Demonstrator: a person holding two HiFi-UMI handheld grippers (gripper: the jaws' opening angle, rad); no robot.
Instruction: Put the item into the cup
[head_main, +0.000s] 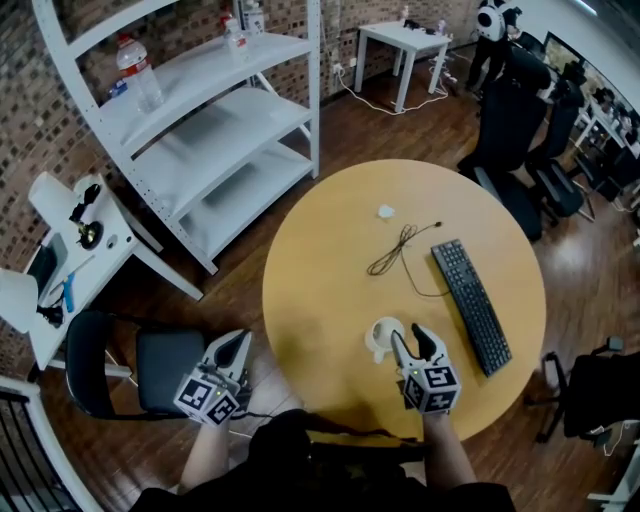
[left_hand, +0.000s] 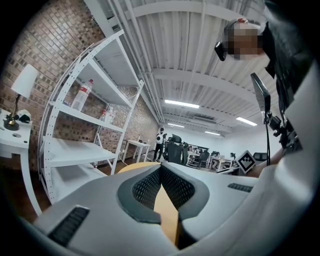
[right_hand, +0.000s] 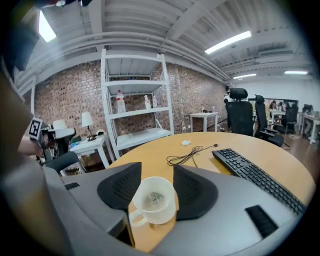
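Note:
A white cup (head_main: 381, 337) with a handle stands on the round wooden table (head_main: 330, 260) near its front edge. In the right gripper view the cup (right_hand: 152, 200) sits low between the two dark pads, and a small greyish item (right_hand: 154, 198) lies inside it. My right gripper (head_main: 415, 340) (right_hand: 152, 182) hovers just behind and right of the cup, jaws open and holding nothing. My left gripper (head_main: 235, 345) is off the table's left side above a black chair; its pads (left_hand: 161, 172) meet at the tips with nothing between them.
A black keyboard (head_main: 470, 305) lies right of the cup, a coiled black cable (head_main: 398, 250) beyond it, and a small white object (head_main: 386, 211) farther back. A white shelf unit (head_main: 200, 130) stands at the back left, a black chair (head_main: 150, 370) at the front left, office chairs (head_main: 520, 130) at the right.

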